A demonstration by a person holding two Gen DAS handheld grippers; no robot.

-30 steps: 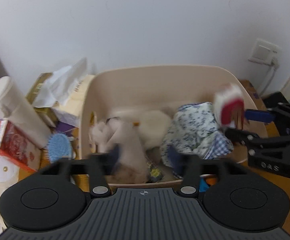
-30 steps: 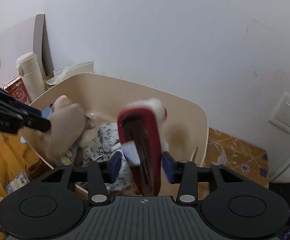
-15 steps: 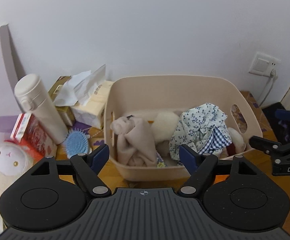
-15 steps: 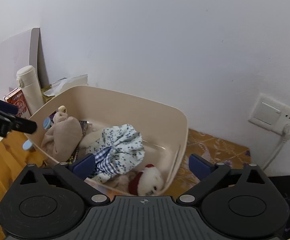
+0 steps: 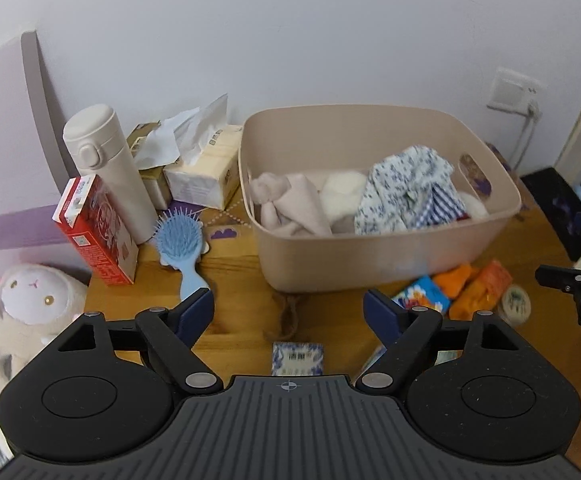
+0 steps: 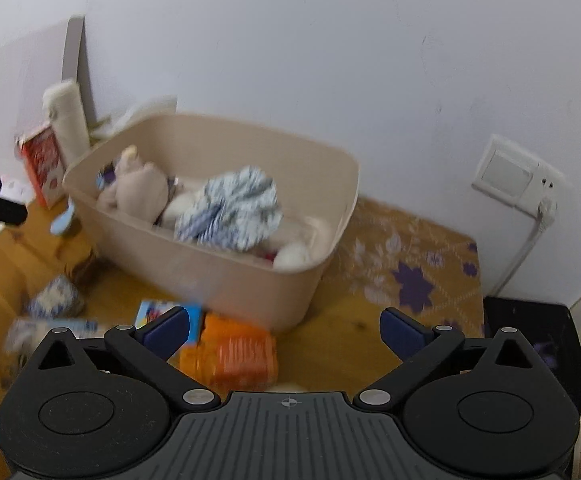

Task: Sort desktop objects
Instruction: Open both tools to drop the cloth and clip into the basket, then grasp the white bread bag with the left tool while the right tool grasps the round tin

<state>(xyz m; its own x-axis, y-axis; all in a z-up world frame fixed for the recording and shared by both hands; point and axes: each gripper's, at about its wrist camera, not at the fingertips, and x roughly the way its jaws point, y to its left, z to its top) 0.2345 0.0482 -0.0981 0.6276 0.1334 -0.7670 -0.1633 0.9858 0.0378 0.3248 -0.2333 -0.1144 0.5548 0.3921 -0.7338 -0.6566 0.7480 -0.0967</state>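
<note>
Both grippers, left gripper [image 5: 288, 312] and right gripper [image 6: 284, 330], stand empty; the left's fingers are opening, the right's are fully spread. The beige bin [image 5: 390, 256] sits toward the bench's back edge. Best next: take the orange packet [image 6: 234, 354] squarely, lift clear of the rim.

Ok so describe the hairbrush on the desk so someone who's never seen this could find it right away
Start at the big beige bin on the wooden desk and look just to its left. The hairbrush lies flat there, bristles up, in front of the tall cream flask and beside the red carton. It is the only light blue thing there with a handle.
</note>
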